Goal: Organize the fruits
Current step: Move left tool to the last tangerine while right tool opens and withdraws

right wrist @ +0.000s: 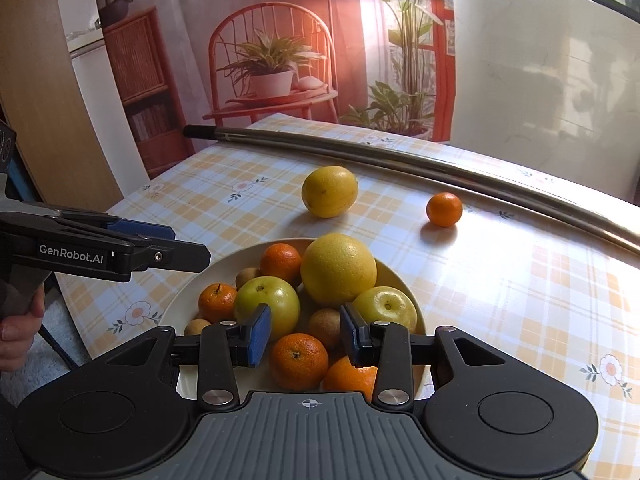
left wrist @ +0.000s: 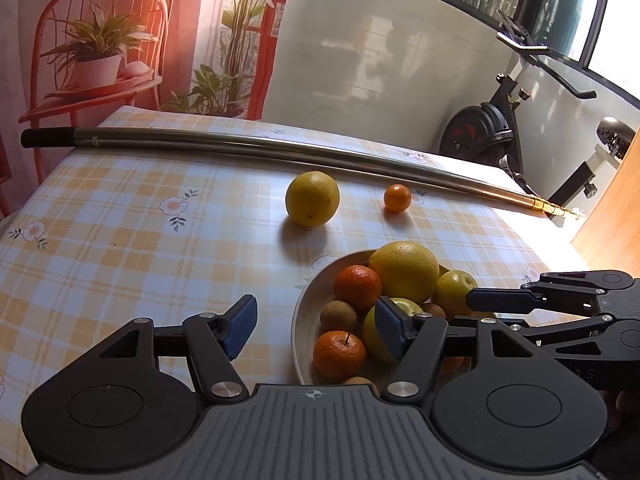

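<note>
A: Most fruit sits in the bowl [right wrist: 404, 280]; 2 lie loose on the counter [right wrist: 520, 300]: a yellow citrus [right wrist: 329, 191] and a small mandarin [right wrist: 444, 209].

B: Left claw [left wrist: 316, 326] and right claw [right wrist: 305, 336] hover spread, empty. Next, probably reach for the citrus.

**Fruit bowl nearly full, two pieces outside it**

A cream bowl [right wrist: 404, 280] sits on the checked counter [right wrist: 520, 280], heaped with a large yellow citrus [right wrist: 338, 269], two green-yellow apples [right wrist: 267, 307], several tangerines [right wrist: 298, 360] and small brown fruits [right wrist: 325, 326]. Beyond the bowl, apart from it, a loose yellow citrus [right wrist: 329, 191] and a loose small tangerine [right wrist: 444, 209] rest on the counter.
</note>
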Demonstrator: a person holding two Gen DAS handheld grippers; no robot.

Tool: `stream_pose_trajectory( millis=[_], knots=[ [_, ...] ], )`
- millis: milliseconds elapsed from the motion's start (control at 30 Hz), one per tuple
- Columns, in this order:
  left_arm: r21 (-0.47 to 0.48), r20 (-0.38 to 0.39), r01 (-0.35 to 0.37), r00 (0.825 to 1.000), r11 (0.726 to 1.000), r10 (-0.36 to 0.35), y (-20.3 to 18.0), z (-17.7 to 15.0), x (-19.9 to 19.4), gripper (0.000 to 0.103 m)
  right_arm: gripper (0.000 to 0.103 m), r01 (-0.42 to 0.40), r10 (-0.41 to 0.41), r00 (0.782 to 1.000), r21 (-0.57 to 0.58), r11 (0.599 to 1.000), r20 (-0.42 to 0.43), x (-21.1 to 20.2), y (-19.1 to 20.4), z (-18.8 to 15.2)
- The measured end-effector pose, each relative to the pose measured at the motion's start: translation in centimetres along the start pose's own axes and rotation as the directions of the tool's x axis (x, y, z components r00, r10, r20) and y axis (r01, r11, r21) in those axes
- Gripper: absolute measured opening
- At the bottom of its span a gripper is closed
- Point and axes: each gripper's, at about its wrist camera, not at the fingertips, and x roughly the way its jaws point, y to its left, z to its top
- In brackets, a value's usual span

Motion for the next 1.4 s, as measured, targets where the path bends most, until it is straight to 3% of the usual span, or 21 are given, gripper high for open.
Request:
stream_pose_trajectory(
  millis=[533, 900, 967, 1033, 1133, 1400],
  knots=[
    [0.016, -0.001, -0.023, 1.0, 1.0, 0.023, -0.4, 0.9, 0.5, 0.069, 0.034, 0.115, -0.125, 0.988, 0.108, 0.988, 0.089, -1.0, -4.6, 0.7],
    [0.064, -0.007, -0.012, 1.0, 0.998, 0.013, -2.6, 4.9, 2.7, 0.069, 0.034, 0.158, -0.188, 0.975, 0.217, 0.963, 0.122, -0.7, -9.8, 0.9],
    [0.07, -0.004, -0.011, 1.0, 0.998, 0.011, -3.4, 5.7, 3.5, 0.071, 0.035, 0.153, -0.186, 0.974, 0.228, 0.962, 0.131, -0.5, -10.5, 0.9],
    [0.077, 0.01, -0.032, 0.999, 0.997, 0.032, -4.2, 6.4, 4.3, 0.08, 0.035, 0.155, -0.189, 0.973, 0.232, 0.96, 0.132, -0.3, -11.1, 1.0],
    [0.11, 0.031, -0.063, 0.998, 0.992, 0.06, -5.4, 7.2, 5.4, 0.081, 0.035, 0.162, -0.195, 0.972, 0.229, 0.96, 0.134, 0.0, -11.7, 1.0],
    [0.198, 0.03, 0.038, 0.999, 0.979, -0.045, -8.2, 9.4, 9.4, 0.081, 0.035, 0.157, -0.195, 0.972, 0.265, 0.952, 0.127, 1.1, -13.8, 0.6]
  ],
)
